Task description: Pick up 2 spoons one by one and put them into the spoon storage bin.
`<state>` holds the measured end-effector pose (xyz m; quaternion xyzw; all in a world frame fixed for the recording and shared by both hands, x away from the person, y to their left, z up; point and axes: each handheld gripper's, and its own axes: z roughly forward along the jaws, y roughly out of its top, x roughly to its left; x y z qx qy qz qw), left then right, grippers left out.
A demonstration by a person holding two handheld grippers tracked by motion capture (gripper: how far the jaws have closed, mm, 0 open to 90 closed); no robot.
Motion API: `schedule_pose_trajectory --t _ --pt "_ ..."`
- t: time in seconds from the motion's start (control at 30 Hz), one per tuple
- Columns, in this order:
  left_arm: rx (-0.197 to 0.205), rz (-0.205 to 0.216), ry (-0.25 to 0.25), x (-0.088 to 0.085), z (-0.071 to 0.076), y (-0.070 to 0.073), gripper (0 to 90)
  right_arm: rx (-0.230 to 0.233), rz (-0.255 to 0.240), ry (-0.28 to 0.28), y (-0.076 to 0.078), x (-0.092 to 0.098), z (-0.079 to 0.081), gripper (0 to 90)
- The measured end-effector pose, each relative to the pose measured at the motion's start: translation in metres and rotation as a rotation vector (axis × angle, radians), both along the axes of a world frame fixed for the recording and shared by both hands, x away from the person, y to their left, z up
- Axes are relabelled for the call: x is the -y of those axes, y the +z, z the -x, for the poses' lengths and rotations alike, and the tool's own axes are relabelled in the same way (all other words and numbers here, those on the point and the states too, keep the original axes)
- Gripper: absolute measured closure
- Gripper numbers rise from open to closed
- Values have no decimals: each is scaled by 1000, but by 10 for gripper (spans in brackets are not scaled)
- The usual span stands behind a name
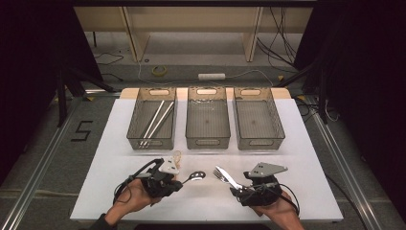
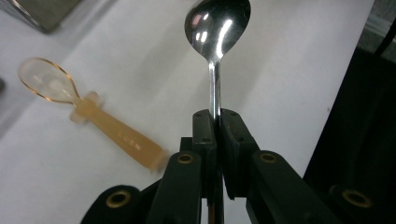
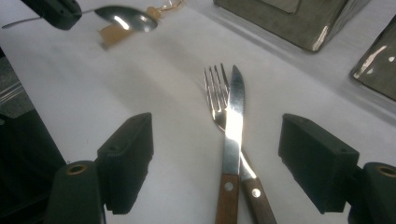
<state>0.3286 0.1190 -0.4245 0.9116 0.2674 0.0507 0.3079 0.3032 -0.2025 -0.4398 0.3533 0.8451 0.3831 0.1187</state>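
The metal spoon [image 2: 217,28] was clamped by its handle in the left claw [image 2: 215,116], its bowl held clear above the white desk [image 1: 110,143]; an amber plastic spoon [image 2: 88,116] lay on the desk just beside it. The right claw [image 3: 217,163] stood wide open, gripping nothing, its jaws either side of a wooden-handled knife [image 3: 231,140] crossed over a fork [image 3: 215,93]. Judging by the three trays, sorting was barely begun: the left tray [image 1: 136,120] held chopsticks [image 1: 155,122], the middle tray [image 1: 191,120] and right tray [image 1: 275,122] looked empty; both spoons, knife and fork were left to place.
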Motion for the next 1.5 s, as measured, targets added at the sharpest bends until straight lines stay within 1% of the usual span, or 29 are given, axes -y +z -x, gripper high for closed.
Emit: schedule_pose_trajectory --t 0.17,0.27,0.33,0.43,0.5,0.57,0.6,0.7,0.73,0.87,0.93,0.97,1.0,1.07,1.17,1.37,1.43,1.47,1.5 --pt "5 53 32 0 -15 10 846 2 -13 -12 1 1 0 269" --pt "20 49 47 0 -24 15 847 7 -23 -12 1 2 -1 269" --pt "29 53 51 1 -30 19 848 7 -23 -12 1 2 -1 269" --pt "41 68 72 2 -39 26 847 8 -23 -9 1 2 -1 269" --pt "41 84 86 2 -46 29 847 7 -24 -9 1 2 -1 269" --pt "49 86 100 3 -53 31 847 3 -26 -9 1 3 -1 269" --pt "49 89 103 4 -56 33 847 1 -25 -10 1 3 -1 269" --pt "46 114 121 7 -69 37 847 0 -29 -12 1 3 -1 269" --pt "51 110 128 8 -73 38 847 0 -27 -12 1 3 -1 269" --pt "59 129 157 11 -87 44 847 -1 -28 -13 1 3 -1 269" --pt "64 128 169 13 -92 45 847 0 -28 -13 0 4 -2 269" --pt "63 134 176 14 -94 45 847 1 -28 -14 0 4 -2 269" --pt "59 145 182 14 -97 46 847 1 -29 -15 1 4 -2 269" --pt "64 165 206 15 -104 46 847 1 -30 -16 1 5 -1 270" --pt "76 168 227 16 -112 47 848 4 -32 -15 1 4 -1 270" --pt "86 176 267 18 -129 52 848 8 -36 -18 1 5 -1 269" --pt "86 182 282 20 -135 52 848 5 -38 -22 2 5 -1 269" --pt "87 177 285 20 -137 52 848 8 -40 -22 2 5 -1 269" --pt "84 186 293 22 -140 51 848 8 -41 -22 2 6 -1 269"
